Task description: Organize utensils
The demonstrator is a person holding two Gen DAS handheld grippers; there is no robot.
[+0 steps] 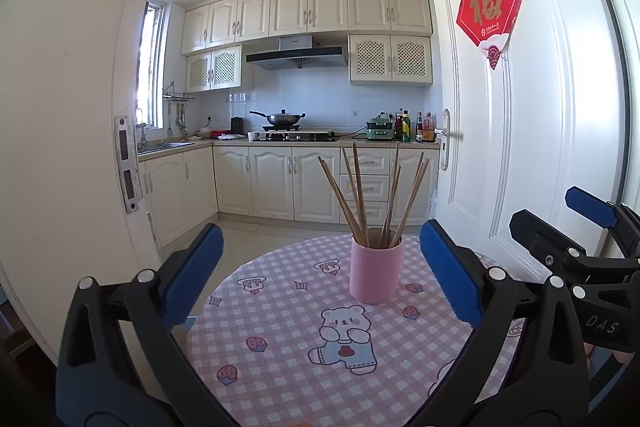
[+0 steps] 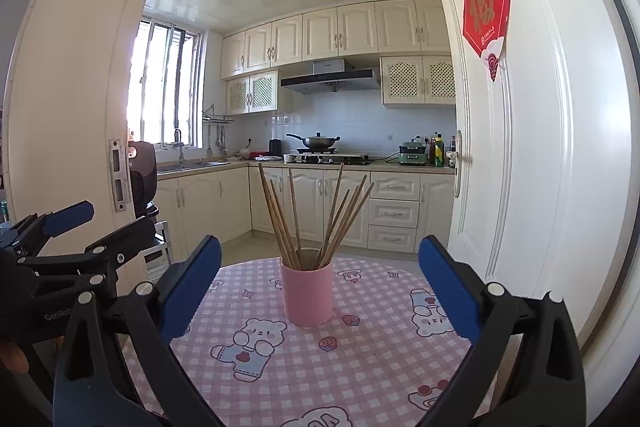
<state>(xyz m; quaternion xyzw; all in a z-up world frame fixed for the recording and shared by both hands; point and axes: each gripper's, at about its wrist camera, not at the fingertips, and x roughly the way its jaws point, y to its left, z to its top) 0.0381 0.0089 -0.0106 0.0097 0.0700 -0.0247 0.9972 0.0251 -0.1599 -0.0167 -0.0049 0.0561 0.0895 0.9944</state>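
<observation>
Both tools held back, nothing gripped; utensils sit in holder.

Left tool (image 1: pixel 320 271) and right tool (image 2: pixel 320 287) both spread wide, empty, aimed at pink cup (image 1: pixel 375 273) standing upright mid-worktop (image 1: pixel 280 367). Chopsticks (image 1: pixel 372 195) fan loosely from it, probably awaiting sorting. Round worktop wears pink checked bear cloth. Beyond it: open white door (image 1: pixel 500 147), cream kitchen cabinets, wok on stove.

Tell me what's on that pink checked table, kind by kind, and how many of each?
Pink cup: 1
Wooden chopsticks standing in the cup: about 9, some overlap so the count is approximate
Total: about 10 things on the table
</observation>
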